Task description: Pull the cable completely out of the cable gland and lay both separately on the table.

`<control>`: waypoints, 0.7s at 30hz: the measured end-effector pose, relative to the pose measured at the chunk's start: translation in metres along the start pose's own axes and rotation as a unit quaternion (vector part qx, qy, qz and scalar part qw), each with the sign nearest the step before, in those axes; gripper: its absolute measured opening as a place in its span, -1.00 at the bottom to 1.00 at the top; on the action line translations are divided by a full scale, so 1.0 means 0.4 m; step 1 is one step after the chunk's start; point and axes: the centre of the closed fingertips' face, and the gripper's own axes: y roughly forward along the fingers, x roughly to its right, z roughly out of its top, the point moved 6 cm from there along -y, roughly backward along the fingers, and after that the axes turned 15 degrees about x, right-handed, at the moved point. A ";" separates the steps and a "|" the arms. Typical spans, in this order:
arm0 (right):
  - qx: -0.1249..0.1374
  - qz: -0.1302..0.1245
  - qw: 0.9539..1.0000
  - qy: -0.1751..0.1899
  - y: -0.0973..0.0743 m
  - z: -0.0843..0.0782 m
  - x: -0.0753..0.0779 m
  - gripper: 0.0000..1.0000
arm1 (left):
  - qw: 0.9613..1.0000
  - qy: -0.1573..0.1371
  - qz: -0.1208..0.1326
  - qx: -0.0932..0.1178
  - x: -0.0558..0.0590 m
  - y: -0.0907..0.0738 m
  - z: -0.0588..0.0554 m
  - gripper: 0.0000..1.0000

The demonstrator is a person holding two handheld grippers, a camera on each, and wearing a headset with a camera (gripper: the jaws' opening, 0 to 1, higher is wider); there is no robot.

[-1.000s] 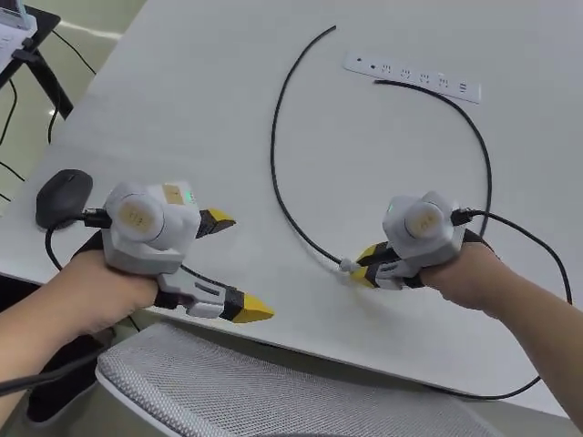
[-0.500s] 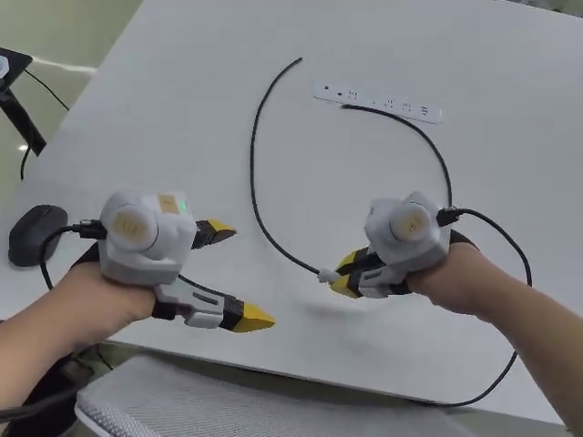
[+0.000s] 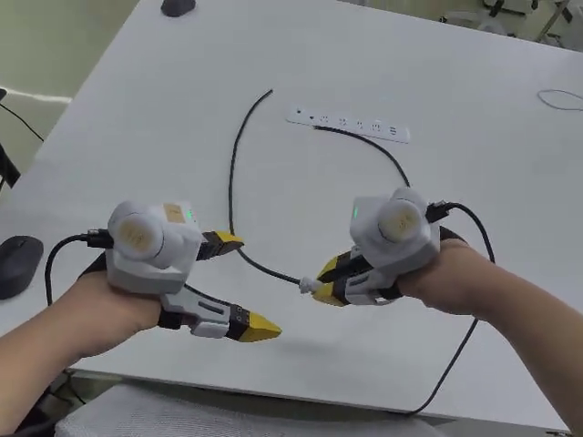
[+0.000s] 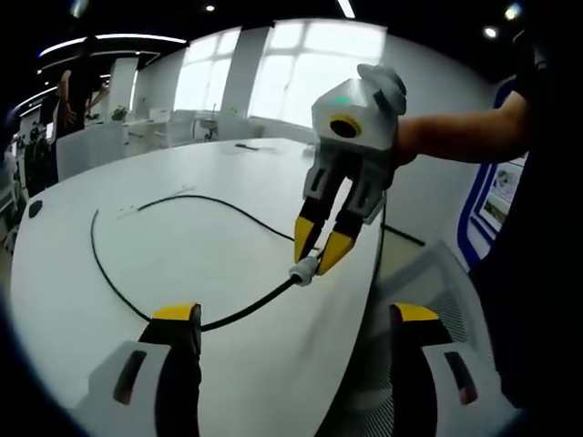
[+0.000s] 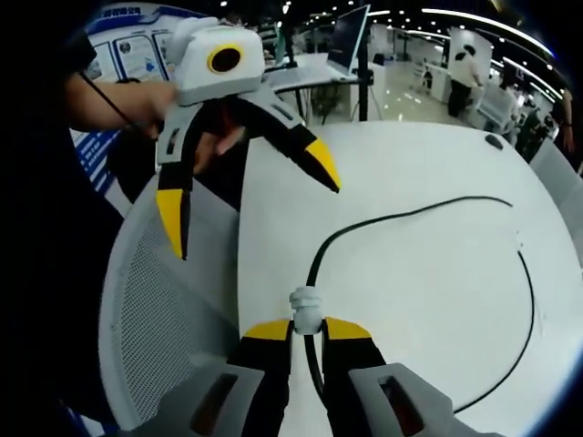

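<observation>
Here right tool (image 3: 323,282) pinches cable gland (image 3: 308,286); left tool (image 3: 250,285) agape.

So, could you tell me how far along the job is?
Nothing is separated yet: the cable runs through the cable gland. In hand, the right gripper is shut on the gland end, while the left gripper is open, holding nothing. Left: pull the cable fully out and lay both apart on the table.

The right gripper (image 3: 322,284), clamped on the cable gland (image 3: 307,286), has drifted left toward the left gripper (image 3: 256,285). The near end of the cable (image 3: 230,182) came along.
</observation>
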 end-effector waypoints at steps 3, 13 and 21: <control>0.000 0.001 1.000 -0.004 -0.011 0.007 -0.003 -0.88 | 1.000 0.001 -0.005 0.001 0.003 0.009 0.009 0.67; 0.006 0.016 0.999 -0.031 -0.046 0.070 -0.020 -0.88 | 0.999 0.009 -0.027 0.029 0.021 0.037 0.049 0.63; 0.000 0.028 0.998 -0.055 -0.065 0.112 -0.027 -0.88 | 0.998 0.014 -0.040 0.039 0.029 0.048 0.060 0.48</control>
